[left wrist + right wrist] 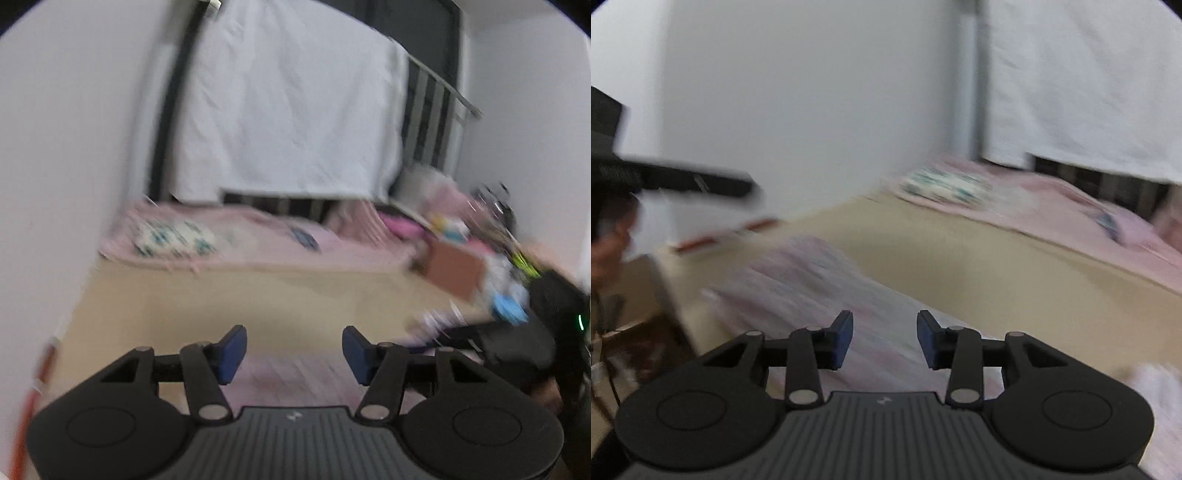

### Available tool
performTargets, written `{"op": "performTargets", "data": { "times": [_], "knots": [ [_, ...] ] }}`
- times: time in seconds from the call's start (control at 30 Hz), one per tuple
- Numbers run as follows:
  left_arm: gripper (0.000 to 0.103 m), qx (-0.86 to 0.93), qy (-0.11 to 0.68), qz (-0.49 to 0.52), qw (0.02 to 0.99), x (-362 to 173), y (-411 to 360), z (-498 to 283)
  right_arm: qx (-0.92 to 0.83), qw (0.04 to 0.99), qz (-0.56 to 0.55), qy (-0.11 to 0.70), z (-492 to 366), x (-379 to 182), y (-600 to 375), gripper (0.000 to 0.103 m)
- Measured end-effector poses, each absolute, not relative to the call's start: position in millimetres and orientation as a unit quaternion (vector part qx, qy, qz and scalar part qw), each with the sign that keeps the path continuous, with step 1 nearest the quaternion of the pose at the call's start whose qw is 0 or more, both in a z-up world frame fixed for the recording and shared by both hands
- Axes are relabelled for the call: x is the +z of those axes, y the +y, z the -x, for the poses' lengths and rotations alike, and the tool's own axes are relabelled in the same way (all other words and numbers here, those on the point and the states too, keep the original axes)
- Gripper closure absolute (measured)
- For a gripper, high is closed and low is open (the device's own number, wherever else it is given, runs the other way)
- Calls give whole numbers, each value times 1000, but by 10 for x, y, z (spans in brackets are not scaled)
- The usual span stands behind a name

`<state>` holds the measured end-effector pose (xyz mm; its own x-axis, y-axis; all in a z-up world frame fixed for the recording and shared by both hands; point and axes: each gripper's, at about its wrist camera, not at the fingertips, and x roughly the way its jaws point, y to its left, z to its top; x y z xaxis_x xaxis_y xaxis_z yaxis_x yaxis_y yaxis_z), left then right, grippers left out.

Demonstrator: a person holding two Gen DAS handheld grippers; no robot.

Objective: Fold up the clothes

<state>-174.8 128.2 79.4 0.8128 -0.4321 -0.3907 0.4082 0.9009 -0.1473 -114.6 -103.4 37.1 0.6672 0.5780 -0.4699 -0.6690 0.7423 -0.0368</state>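
Both grippers open above pale garment (812, 295), pink blanket (258, 236) beyond

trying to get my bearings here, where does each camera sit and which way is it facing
Left wrist: sits on the left gripper, facing across the beige surface to the white sheet; its open blue-padded fingers show.
Right wrist: sits on the right gripper, above the pale pink striped garment, facing the wall; its open fingers show.
Shared: beige surface, white sheet, pink blanket with the patterned cloth.
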Motion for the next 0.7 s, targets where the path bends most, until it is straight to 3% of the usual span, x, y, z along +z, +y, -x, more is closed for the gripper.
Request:
{"op": "performTargets", "data": {
  "times": [0.07, 0.13, 0.17, 0.3, 0.43, 0.5, 0.7],
  "knots": [
    [50, -184, 263, 23, 947, 584, 1271, 1683, 365, 900, 109, 214, 1122, 333, -791, 65],
    [82, -142, 307, 44, 940, 475, 1329, 1605, 374, 891, 113, 233, 1055, 245, -556, 65],
    [84, -117, 321, 62, 938, 472, 1384, 1580, 375, 887, 116, 244, 1029, 183, -469, 68],
    [84, -44, 282, 109, 952, 676, 1347, 1490, 365, 886, 128, 256, 1060, -18, -290, 68],
    [83, -51, 292, 139, 945, 583, 1125, 1090, 348, 895, 114, 256, 1088, -73, -290, 68],
    [90, -45, 305, 151, 939, 485, 1057, 916, 346, 897, 115, 250, 1110, -46, -344, 67],
    [95, 12, 292, 177, 940, 118, 1146, 934, 276, 929, 40, 242, 981, 276, -896, 67]
  ]
}}
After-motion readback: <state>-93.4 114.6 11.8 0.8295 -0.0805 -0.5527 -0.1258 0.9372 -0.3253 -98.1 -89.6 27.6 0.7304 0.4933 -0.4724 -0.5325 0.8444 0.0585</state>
